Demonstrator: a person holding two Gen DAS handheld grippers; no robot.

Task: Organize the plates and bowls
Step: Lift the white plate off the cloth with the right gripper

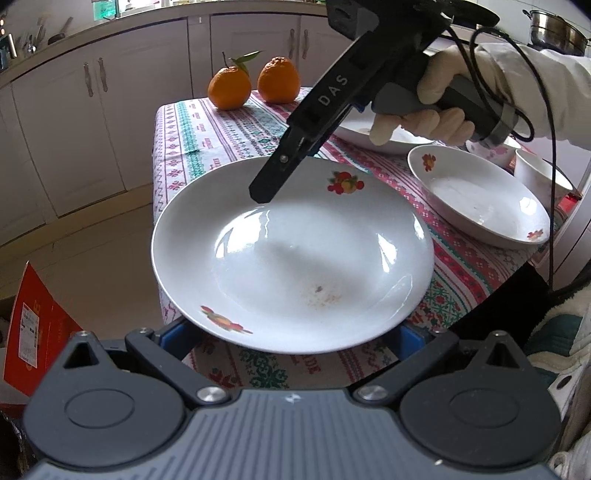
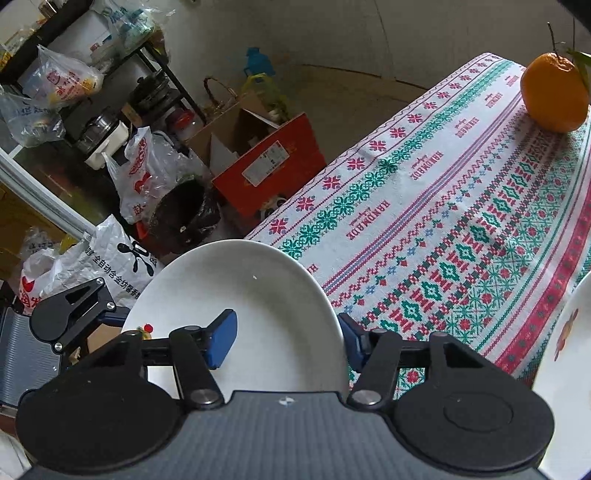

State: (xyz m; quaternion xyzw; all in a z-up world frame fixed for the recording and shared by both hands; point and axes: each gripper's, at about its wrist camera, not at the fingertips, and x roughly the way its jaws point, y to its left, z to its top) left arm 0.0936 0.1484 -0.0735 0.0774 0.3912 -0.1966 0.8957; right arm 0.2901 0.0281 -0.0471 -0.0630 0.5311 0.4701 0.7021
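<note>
The bench (image 1: pixel 229 122) wears a woven cloth of red, green and purple bands, and its near corner hangs over a pale tiled floor (image 1: pixel 92 258). White cabinet doors (image 1: pixel 92 122) with metal handles run along the far wall, and a steel pot (image 1: pixel 554 26) sits on the counter at the upper right. Two oranges (image 1: pixel 255 83) stand side by side at the far edge of the cloth.

A white fruit-printed plate (image 1: pixel 295 258) lies nearest in the left wrist view, its rim overhanging the corner of the bench. The left tongs (image 1: pixel 295 338) are spread wide, blue pads showing on either side below the plate's near rim; whether they touch it I cannot tell, since the plate hides the tips. The right tongs (image 1: pixel 264 188), held in a gloved hand (image 1: pixel 436 110), reach down over the plate's far rim. In their own view they stand apart, one blue pad (image 2: pixel 221 339) over the plate's inside and the other beyond its edge, not pinched on it.

A second printed plate (image 1: pixel 480 199) rests to the right on the cloth, with a third dish (image 1: pixel 369 142) behind it and small cups (image 1: pixel 532 170) just beside it.

Beyond the bench edge, the right wrist view shows a red carton (image 2: pixel 269 162), plastic bags (image 2: pixel 140 177), a dark bucket (image 2: pixel 181 214) and a cluttered metal rack (image 2: pixel 92 74) against the wall.
</note>
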